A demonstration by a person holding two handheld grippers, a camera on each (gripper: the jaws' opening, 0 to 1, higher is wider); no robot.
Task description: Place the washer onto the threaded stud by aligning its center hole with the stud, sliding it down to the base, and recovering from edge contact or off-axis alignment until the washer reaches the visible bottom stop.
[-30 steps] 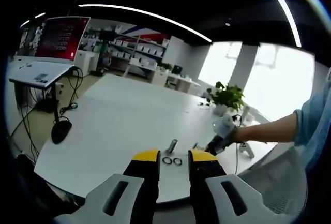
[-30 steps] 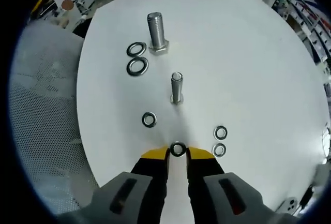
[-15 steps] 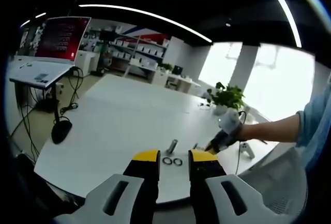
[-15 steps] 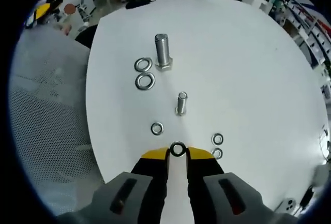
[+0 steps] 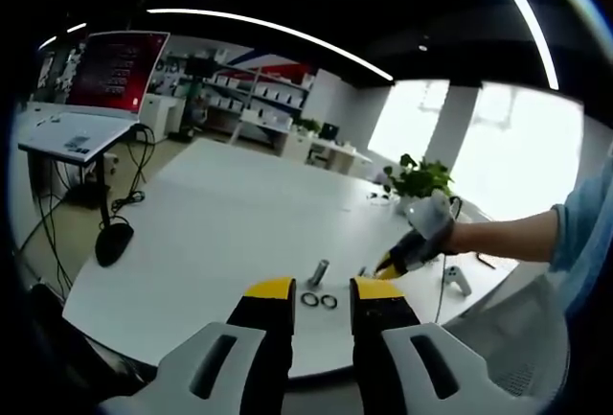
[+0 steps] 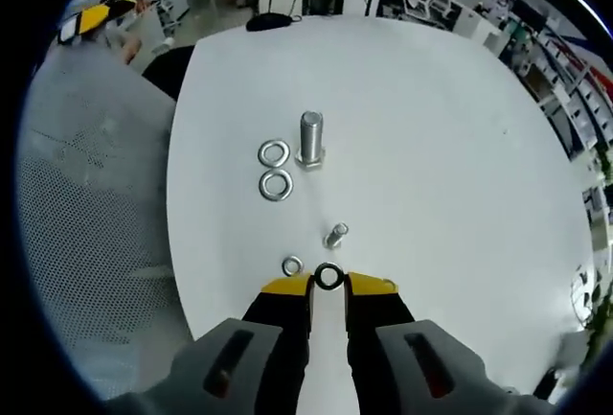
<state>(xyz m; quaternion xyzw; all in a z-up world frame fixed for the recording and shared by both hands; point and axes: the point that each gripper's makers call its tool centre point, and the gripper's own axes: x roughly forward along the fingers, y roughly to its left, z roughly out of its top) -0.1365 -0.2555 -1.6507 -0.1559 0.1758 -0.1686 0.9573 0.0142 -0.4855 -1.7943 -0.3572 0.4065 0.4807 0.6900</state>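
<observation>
In the right gripper view my right gripper (image 6: 329, 284) is shut on a small steel washer (image 6: 320, 278), held upright between the yellow tips above the white table (image 6: 450, 147). Just beyond the washer stands the small threaded stud (image 6: 336, 235), seen from high up. Another small washer (image 6: 292, 265) lies left of the stud. In the left gripper view my left gripper (image 5: 321, 295) hangs open at the table's near edge, with nothing between its fingers. There the right gripper (image 5: 395, 264), in a person's hand, hovers over the table to the right.
A large bolt (image 6: 310, 139) stands on its head farther back, with two large washers (image 6: 275, 170) to its left. The same bolt (image 5: 318, 269) and washers (image 5: 319, 299) lie ahead of my left gripper. A mesh chair (image 6: 96, 195) sits beside the table's left edge.
My right gripper has risen with the washer and moved over toward the small stud, so the table parts look smaller. The left gripper has stayed still.
</observation>
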